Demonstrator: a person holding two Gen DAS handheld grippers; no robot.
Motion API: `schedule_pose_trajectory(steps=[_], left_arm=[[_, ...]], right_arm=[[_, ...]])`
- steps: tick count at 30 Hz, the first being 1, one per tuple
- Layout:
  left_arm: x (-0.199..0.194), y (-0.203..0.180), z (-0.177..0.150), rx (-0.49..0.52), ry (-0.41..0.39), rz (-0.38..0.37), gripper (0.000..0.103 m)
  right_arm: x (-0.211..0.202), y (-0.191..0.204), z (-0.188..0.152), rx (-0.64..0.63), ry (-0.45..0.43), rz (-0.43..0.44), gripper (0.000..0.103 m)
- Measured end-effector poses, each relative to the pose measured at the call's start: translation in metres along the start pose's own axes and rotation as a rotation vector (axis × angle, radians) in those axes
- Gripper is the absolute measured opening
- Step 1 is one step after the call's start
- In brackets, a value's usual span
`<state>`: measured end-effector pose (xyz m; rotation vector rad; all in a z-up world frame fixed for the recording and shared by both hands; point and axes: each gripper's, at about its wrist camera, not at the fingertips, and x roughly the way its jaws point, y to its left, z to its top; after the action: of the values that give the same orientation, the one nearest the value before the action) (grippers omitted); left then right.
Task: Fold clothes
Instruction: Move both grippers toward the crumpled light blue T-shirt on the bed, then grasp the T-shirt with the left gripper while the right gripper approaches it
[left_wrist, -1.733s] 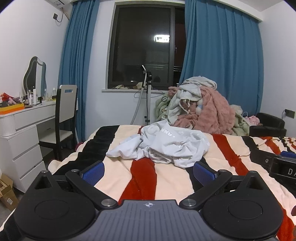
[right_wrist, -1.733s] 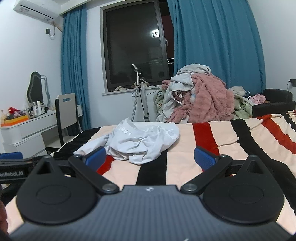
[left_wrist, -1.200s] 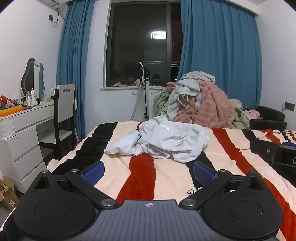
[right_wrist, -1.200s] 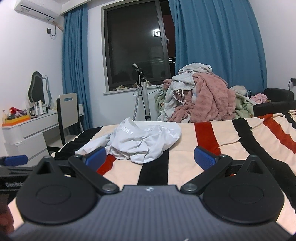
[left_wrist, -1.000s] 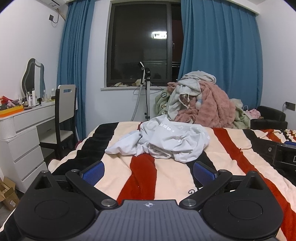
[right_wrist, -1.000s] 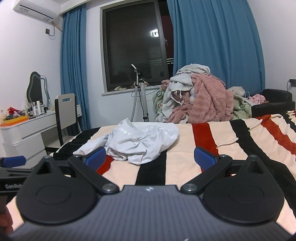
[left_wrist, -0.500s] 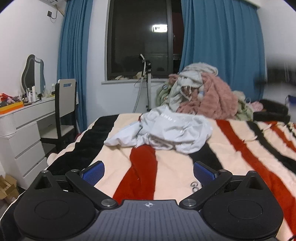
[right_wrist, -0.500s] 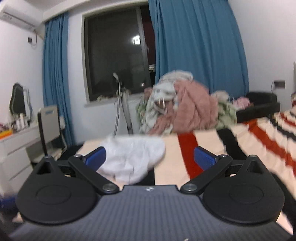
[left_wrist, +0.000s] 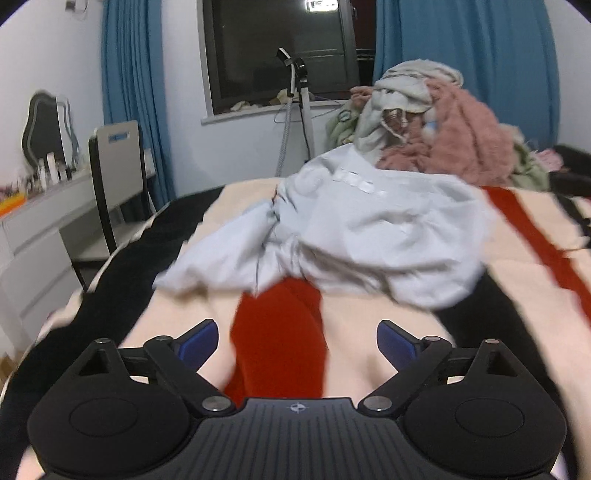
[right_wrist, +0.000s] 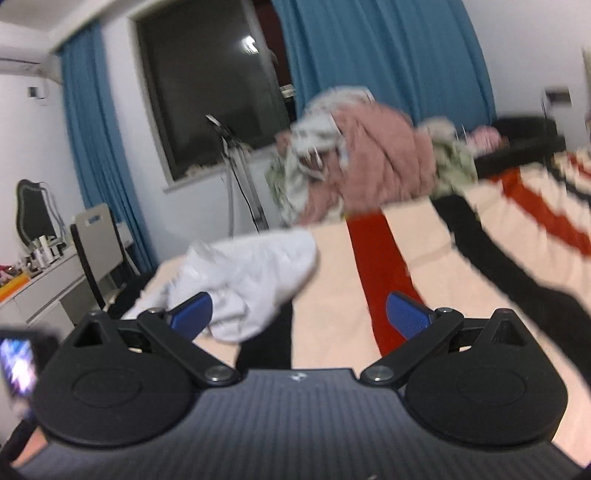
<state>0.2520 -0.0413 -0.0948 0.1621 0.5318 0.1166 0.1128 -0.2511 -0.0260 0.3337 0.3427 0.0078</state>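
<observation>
Tilting down toward white garment (left_wrist: 369, 236) on striped blanket (left_wrist: 280, 343): left claw (left_wrist: 297, 341) closing, empty; right claw (right_wrist: 299, 315) wide, empty.

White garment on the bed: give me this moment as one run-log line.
stage: approach | white garment: crumpled, unfolded on striped bed | left gripper: closing, nothing between | right gripper: open, empty

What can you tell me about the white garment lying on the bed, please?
The white garment is a soft, thin-looking pale fabric, crumpled in a loose unfolded heap on the striped blanket. A row of small white marks, perhaps lettering, crosses its upper part, too blurred to read. One limp end, perhaps a sleeve, trails toward the bed's left edge. It rests only on the blanket, covering parts of its red, black and cream stripes. Neither gripper touches it; the clothes pile stands behind it.
</observation>
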Motion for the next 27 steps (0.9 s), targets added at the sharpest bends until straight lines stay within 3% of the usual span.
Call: schedule_pose_trajectory(steps=[3,6,7,8,9,14,19,27], left_arm=[[0.055,-0.006,0.01,0.07,0.041,0.049,0.08],[0.093,-0.003,0.02,0.091,0.049,0.063,0.059],[0.096,0.002,0.023,0.073,0.032,0.058,0.038],[0.098,0.008,0.025,0.05,0.011,0.054,0.01],[0.1,0.014,0.028,0.028,-0.01,0.049,0.006],[0.053,0.044,0.034,-0.075,-0.167,-0.015,0.004],[-0.05,0.065,0.025,-0.115,-0.336,-0.083,0.004],[-0.198,0.1,-0.008,-0.182,-0.465,-0.175,0.004]], right_arm=[[0.022,-0.007,-0.011,0.054,0.054,0.014,0.103],[0.046,-0.01,-0.017,0.076,0.086,0.033,0.103],[0.053,-0.009,-0.02,0.078,0.088,0.041,0.103],[0.059,-0.008,-0.022,0.078,0.09,0.049,0.103],[0.064,-0.007,-0.024,0.07,0.088,0.052,0.103],[0.079,0.007,-0.034,-0.003,0.045,0.045,0.103],[0.068,0.018,-0.035,-0.05,-0.011,0.086,0.103],[0.011,0.026,-0.026,-0.063,-0.06,0.137,0.103]])
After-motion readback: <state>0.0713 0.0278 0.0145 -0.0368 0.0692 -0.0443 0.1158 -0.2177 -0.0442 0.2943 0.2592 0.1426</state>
